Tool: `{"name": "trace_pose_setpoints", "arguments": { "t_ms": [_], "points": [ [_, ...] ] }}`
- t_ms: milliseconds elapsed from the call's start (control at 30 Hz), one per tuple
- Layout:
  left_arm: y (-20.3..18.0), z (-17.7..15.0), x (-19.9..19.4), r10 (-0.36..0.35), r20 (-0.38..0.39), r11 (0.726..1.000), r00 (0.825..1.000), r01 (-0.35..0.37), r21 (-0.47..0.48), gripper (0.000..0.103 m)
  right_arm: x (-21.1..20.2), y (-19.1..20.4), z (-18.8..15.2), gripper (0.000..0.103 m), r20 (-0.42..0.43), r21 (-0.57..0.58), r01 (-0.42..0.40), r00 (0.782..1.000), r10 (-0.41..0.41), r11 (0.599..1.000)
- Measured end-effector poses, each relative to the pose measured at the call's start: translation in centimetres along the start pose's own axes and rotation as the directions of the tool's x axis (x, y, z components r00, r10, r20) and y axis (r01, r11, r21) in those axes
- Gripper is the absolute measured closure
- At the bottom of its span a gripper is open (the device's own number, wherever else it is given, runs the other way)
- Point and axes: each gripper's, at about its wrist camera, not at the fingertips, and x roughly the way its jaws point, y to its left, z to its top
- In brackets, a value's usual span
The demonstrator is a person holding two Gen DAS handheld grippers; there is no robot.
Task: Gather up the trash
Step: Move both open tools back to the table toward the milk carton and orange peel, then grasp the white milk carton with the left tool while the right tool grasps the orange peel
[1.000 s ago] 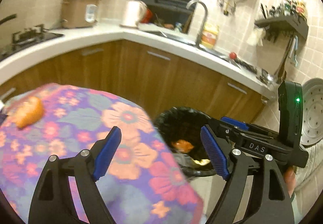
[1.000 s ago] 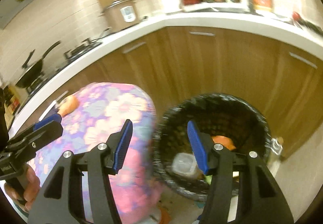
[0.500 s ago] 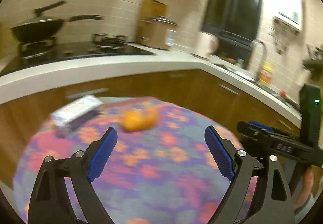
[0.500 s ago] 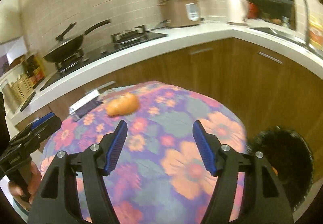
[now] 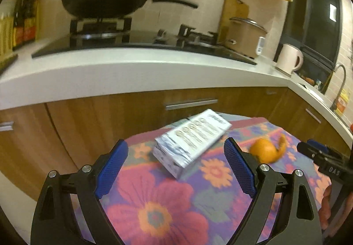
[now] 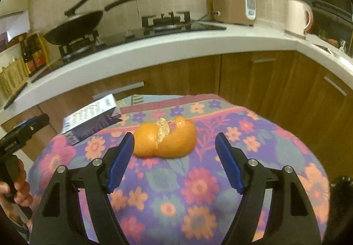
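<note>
Lying on the round table under a purple cloth printed with pink and orange flowers [image 6: 253, 125], two pieces of trash wait: a curled orange citrus peel [image 6: 165, 140] near the middle, and a flat white-and-blue cardboard box printed with a row of spoons [image 5: 192, 141] at the far left edge. The peel sits to the right of the box and apart from it.

The left gripper [image 5: 176, 170] points at the box with its blue-padded jaws spread wide and nothing between them; the box lies just beyond the tips, untouched. The right gripper [image 6: 174, 161] faces the peel. Its jaws have just been opening and stand apart, pressing on nothing; the peel rests just ahead of the left fingertip, seemingly not touching it, though the blur leaves this unsure.

Behind the table runs a white countertop over brown wooden cabinets [image 6: 176, 46], carrying a black wok on a gas hob [image 5: 103, 2], a beige rice cooker [image 6: 233, 4] and a pale electric kettle [image 6: 297, 16]. A black-lined bin [image 6: 340, 200] edges into the right wrist view's lower right.
</note>
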Motion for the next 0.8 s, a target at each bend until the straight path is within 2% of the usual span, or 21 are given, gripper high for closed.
{"name": "trace_pose_setpoints", "arguments": {
  "t_ms": [233,400,600,700,800],
  "points": [
    [0.7,0.7,6.2,-0.049,-0.137,0.999,0.989,0.049,-0.004,0.017,4.0,-0.5,1.0,0.031,-0.077,0.039,0.004,0.997,-0.001,0.999],
    [-0.2,0.2,7.0,-0.112,-0.188,0.993,0.976,0.119,0.028,0.017,5.6,-0.3,1.0,0.031,-0.155,0.028,-0.015,0.988,0.019,0.999],
    [-2.6,-0.8,7.1,-0.147,-0.240,0.972,0.960,0.186,0.147,0.017,5.9,0.1,0.7,0.031,-0.185,0.015,-0.055,0.981,0.057,0.998],
    [-3.6,-1.1,7.2,-0.142,-0.255,0.962,0.956,0.194,0.193,0.017,6.1,-0.1,0.7,0.028,-0.195,0.026,-0.073,0.978,0.076,0.997],
    [-3.9,-0.9,7.8,-0.072,-0.245,0.966,0.967,0.128,0.223,0.017,6.1,-0.1,0.7,0.016,-0.198,0.030,-0.071,0.977,0.075,0.997]
  ]
}}
